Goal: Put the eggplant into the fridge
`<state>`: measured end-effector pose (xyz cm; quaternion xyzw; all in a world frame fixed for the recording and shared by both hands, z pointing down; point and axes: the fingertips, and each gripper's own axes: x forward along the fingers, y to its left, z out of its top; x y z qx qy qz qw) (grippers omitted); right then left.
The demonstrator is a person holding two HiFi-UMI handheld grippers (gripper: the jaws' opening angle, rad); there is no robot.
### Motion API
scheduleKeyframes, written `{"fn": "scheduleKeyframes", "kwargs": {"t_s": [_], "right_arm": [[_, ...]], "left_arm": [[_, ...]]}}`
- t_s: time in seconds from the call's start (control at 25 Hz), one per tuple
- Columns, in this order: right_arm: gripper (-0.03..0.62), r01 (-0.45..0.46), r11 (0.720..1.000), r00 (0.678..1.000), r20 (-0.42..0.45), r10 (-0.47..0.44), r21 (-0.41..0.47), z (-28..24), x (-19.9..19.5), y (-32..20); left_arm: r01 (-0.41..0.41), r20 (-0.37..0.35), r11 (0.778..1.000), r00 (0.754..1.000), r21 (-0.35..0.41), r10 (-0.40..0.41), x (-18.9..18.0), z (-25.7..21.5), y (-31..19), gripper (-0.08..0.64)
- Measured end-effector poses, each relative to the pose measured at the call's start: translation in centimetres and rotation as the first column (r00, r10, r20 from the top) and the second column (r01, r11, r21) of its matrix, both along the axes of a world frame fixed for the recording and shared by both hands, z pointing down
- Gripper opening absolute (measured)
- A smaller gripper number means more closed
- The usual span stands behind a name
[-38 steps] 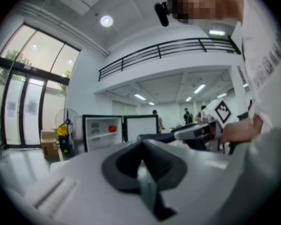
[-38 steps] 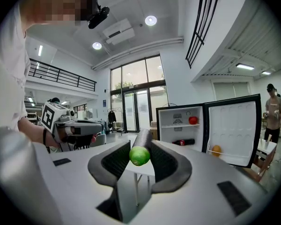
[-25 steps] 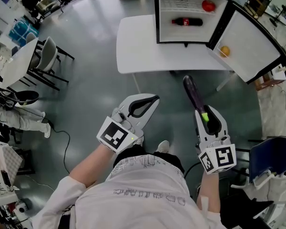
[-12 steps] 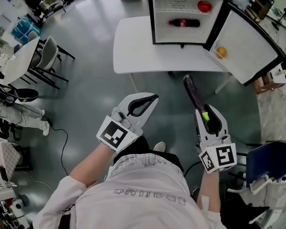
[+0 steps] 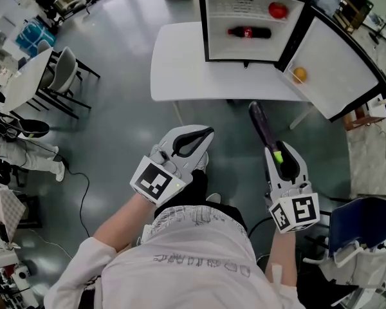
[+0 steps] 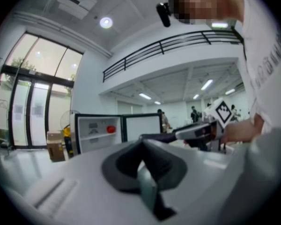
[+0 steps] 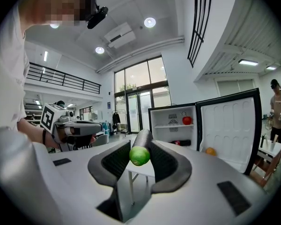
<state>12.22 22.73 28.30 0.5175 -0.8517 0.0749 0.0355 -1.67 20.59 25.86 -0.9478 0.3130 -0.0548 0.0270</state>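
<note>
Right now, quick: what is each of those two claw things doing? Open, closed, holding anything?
Left gripper: closed, nothing between its jaws.
Right gripper: closed on the eggplant, gripped near its green stem end.

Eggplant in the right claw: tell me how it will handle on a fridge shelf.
The eggplant is probably stiff: held only near its green end by the right claw, it juts straight out without sagging. Long, round and glossy, it looks apt to roll on a flat shelf of the fridge and may slip in the pads.
</note>
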Motion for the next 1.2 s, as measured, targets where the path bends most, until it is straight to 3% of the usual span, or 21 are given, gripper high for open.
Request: {"fn": "scheduleKeyframes", "kwargs": {"t_s": [1.2], "right_arm": [[0.126,-0.031,0.997,1.0,-0.007,0.03,-0.077,4.4,-0.5,-17.9]], "left_arm": [[-0.038,-0.009,0.996,0.999,-0.079,0.038,-0.5,4.2,-18.2,0.008]]}}
